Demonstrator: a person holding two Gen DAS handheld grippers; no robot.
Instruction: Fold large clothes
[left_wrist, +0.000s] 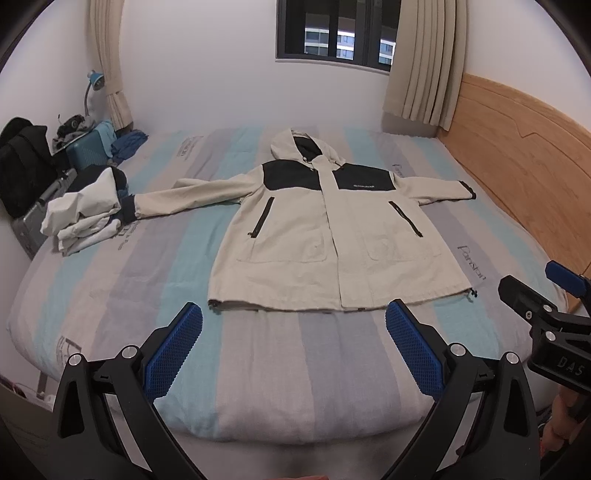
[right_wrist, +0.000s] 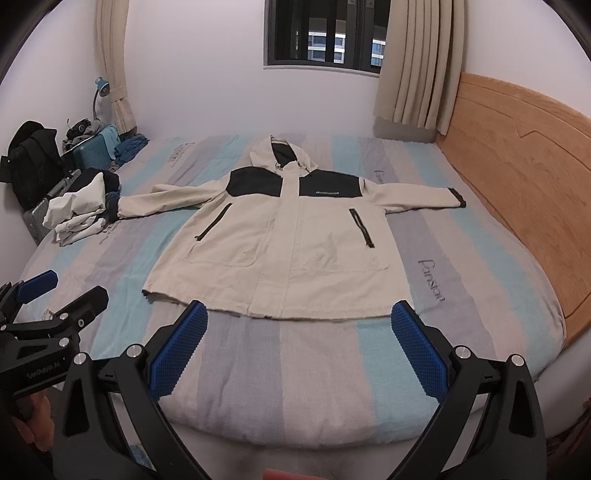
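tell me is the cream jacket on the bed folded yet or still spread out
Spread out. The hooded jacket lies flat, front up, on the striped bed, both sleeves stretched sideways and hem straight; no fold shows.

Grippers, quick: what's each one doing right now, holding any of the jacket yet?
Left gripper: open, holding nothing, short of the jacket hem.
Right gripper: open, holding nothing, also short of the hem.

"DAS" on the right gripper (left_wrist: 561, 295) body, "Parisian"-like script printed on the bedsheet (left_wrist: 471, 262), small white chest logo on the jacket (left_wrist: 364, 187) too blurred to read, left gripper (right_wrist: 55, 295) label unclear
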